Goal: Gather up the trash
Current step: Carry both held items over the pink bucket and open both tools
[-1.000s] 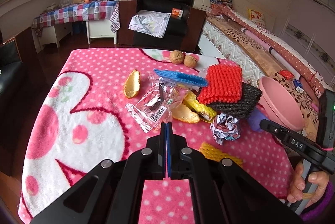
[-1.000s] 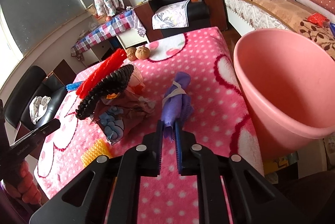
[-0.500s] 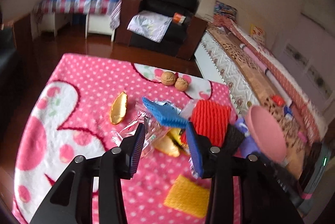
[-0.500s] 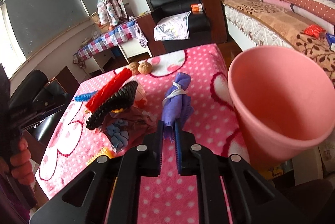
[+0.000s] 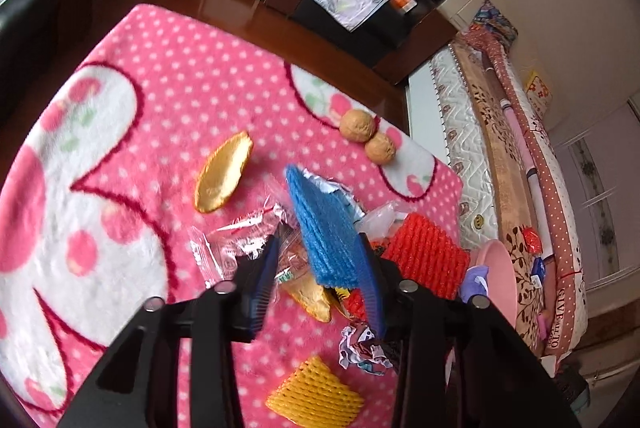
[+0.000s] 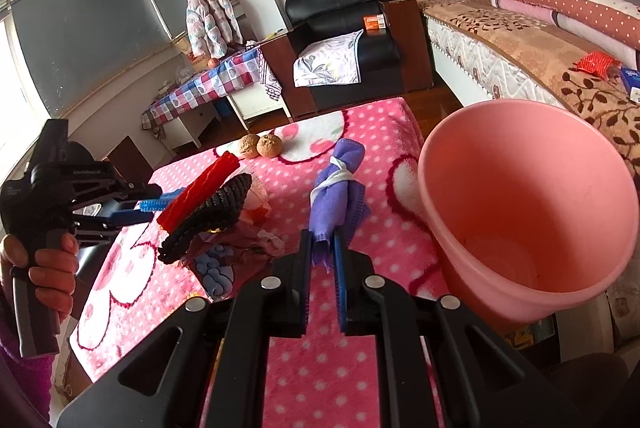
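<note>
A blue foam net (image 5: 324, 228) lies on top of the trash pile on the pink dotted blanket (image 5: 140, 107). My left gripper (image 5: 318, 252) straddles it and its jaws are closing. The right finger touches the net's edge; a gap shows at the left finger. In the right wrist view, my right gripper (image 6: 322, 240) is shut on the frayed end of a purple cloth bundle (image 6: 336, 187) tied with a white band, held just left of the tilted pink bin (image 6: 520, 207). The left gripper (image 6: 136, 205) shows there in a person's hand (image 6: 48, 260).
Around the blue net lie a clear wrapper (image 5: 236, 244), orange peel (image 5: 224, 175), a red foam net (image 5: 428, 256), a yellow foam net (image 5: 316, 396), crumpled paper (image 5: 360, 344) and two walnuts (image 5: 358, 123). A black foam net (image 6: 208, 211) leans under the red one. A bed (image 6: 520, 39) runs along the right.
My left gripper went from shut to wide open, rolled, and moved forward over the pile; its jaws have since narrowed around the blue net. The right gripper keeps its grip and has lifted slightly.
</note>
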